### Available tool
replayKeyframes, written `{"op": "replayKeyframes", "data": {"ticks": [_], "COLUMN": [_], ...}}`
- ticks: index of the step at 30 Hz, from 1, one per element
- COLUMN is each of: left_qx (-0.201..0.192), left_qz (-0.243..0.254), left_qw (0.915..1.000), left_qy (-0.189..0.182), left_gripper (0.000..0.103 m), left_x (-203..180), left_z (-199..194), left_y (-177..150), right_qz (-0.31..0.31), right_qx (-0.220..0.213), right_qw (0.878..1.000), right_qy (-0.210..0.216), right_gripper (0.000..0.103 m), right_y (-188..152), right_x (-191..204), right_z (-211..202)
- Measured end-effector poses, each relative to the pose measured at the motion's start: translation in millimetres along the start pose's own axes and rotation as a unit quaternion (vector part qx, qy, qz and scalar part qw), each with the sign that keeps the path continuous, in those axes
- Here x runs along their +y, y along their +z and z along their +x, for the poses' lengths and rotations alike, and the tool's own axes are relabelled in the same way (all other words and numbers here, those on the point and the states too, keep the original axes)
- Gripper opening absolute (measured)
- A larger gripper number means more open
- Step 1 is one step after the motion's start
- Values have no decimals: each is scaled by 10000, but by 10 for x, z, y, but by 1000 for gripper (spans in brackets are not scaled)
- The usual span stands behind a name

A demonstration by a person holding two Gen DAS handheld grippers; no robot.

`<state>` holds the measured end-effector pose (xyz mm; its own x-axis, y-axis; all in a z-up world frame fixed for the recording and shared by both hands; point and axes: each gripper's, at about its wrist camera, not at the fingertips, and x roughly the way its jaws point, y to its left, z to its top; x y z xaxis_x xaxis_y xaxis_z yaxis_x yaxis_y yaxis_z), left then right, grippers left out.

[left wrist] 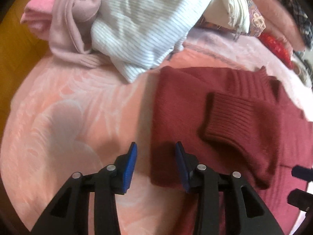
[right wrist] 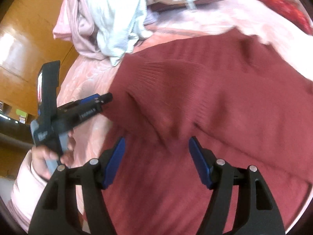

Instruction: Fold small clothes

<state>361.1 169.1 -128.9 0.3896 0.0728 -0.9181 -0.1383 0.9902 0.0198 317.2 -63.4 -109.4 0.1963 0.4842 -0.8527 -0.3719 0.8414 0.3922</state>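
A maroon knit sweater [left wrist: 185, 107] lies flat on the pink bedspread [left wrist: 68, 107], with one sleeve folded across it and its ribbed cuff [left wrist: 230, 121] on top. My left gripper [left wrist: 156, 145] hangs open over the sweater's left edge, its blue pads clear of the cloth. In the right wrist view the sweater [right wrist: 225, 98] fills the middle, and my right gripper [right wrist: 157, 139] stands open above it with nothing between its pads. The left gripper [right wrist: 93, 101] shows there at the sweater's left edge, held by a hand [right wrist: 47, 154].
A heap of clothes sits at the far side of the bed: a white striped garment [left wrist: 140, 29], a pale pink one [left wrist: 68, 19] and cream folded cloth [left wrist: 232, 7]. A red item [left wrist: 277, 47] lies far right. Brown wooden panels [right wrist: 29, 39] border the bed's left edge.
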Motion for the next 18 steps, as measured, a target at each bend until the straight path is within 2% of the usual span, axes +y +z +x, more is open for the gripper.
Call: {"op": "replayKeyframes", "data": {"ticks": [4, 9, 11, 12, 13, 15, 18], "left_qx": [161, 220, 231, 247, 258, 296, 275], "left_qz": [149, -6, -19, -38, -74, -178, -185], "left_qw": [9997, 9993, 9992, 9991, 9989, 9983, 9980], "left_qy": [-73, -287, -328, -353, -382, -479, -540], "left_gripper": [37, 37, 37, 38, 39, 39, 39], "left_x": [17, 75, 92, 104, 124, 162, 198], "left_z": [109, 148, 170, 186, 199, 223, 229], "left_y": [63, 92, 90, 87, 87, 71, 40], "right_qz": [-236, -427, -457, -482, -538, -463, -278], "right_qx": [296, 494, 538, 541, 568, 543, 80], "right_qw": [9984, 9940, 9922, 9910, 9895, 9920, 9971], "right_qy": [-430, -872, -1031, -1127, -1213, -1045, -711], "right_gripper": [66, 65, 48, 26, 12, 6, 6], "right_y": [238, 355, 383, 403, 404, 388, 324], "right_x": [261, 338, 336, 348, 338, 286, 122], "right_z": [381, 641, 714, 748, 760, 713, 359]}}
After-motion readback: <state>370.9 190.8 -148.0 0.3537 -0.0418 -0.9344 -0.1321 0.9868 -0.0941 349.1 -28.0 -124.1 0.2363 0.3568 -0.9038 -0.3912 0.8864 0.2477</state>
